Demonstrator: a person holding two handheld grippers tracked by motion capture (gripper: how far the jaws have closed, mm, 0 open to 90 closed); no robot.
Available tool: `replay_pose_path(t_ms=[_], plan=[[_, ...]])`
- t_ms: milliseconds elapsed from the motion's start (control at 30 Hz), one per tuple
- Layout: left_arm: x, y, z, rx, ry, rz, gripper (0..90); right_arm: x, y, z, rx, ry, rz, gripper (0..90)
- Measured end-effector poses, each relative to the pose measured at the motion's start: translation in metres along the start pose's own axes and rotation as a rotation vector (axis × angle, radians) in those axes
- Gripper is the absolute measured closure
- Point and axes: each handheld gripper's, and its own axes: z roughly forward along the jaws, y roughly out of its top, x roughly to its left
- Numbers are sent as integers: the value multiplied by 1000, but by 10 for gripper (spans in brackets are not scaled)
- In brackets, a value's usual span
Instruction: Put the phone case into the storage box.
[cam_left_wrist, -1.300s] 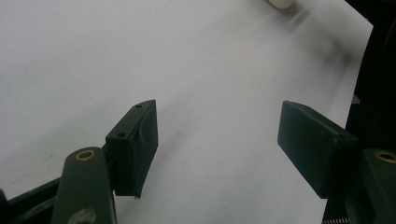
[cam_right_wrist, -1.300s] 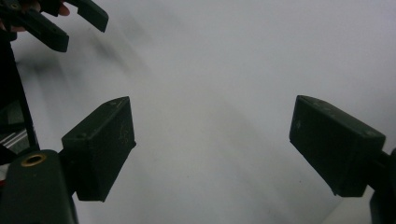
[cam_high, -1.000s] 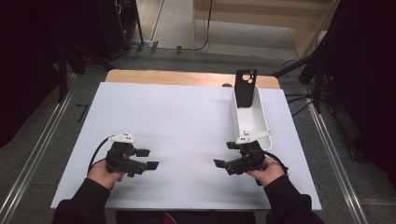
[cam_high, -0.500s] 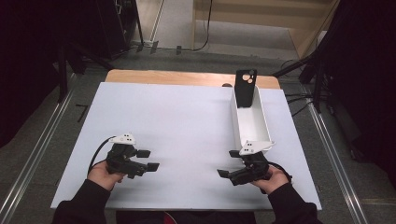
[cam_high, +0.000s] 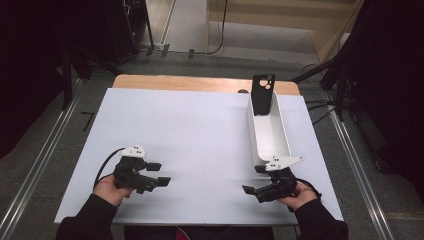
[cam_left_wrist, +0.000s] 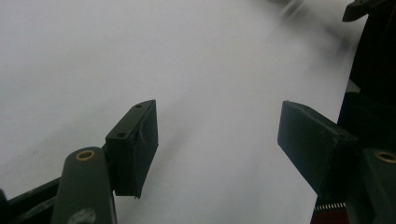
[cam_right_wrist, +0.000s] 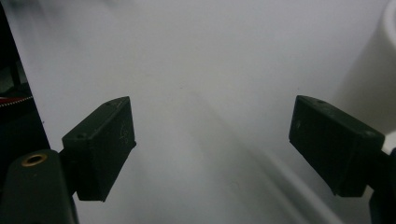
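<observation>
My left gripper (cam_high: 159, 174) rests low over the white table (cam_high: 200, 130) at its front left, held in a hand, jaws pointing right and open with nothing between them (cam_left_wrist: 217, 135). At the front right my right gripper (cam_high: 255, 180) is held just below the near end of a long white tray (cam_high: 270, 132), jaws pointing left and open over bare table (cam_right_wrist: 212, 140). A black phone case (cam_high: 263, 94) stands upright, leaning in the far end of the tray. The tray's white wall (cam_right_wrist: 369, 88) shows at the right edge of the right gripper view.
A wooden strip (cam_high: 200, 84) borders the table's far edge. Metal rails (cam_high: 45, 155) run along both sides of the table, and cables (cam_high: 320, 107) lie on the floor at the right. Dark stands are at the back left.
The right gripper has moved toward the front edge of the table, away from the tray's near end. The left gripper has stayed where it was.
</observation>
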Motion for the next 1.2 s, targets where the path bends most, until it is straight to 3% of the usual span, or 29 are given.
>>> replay_pose_path(t_ms=[400, 1200], plan=[[1, -5, -4, 5, 4, -4, 284, -10, -8, -6, 0, -18, -8, 129], [2, -4, -3, 12, 3, 6, 284, -8, -9, -4, 14, -14, -17, 129]])
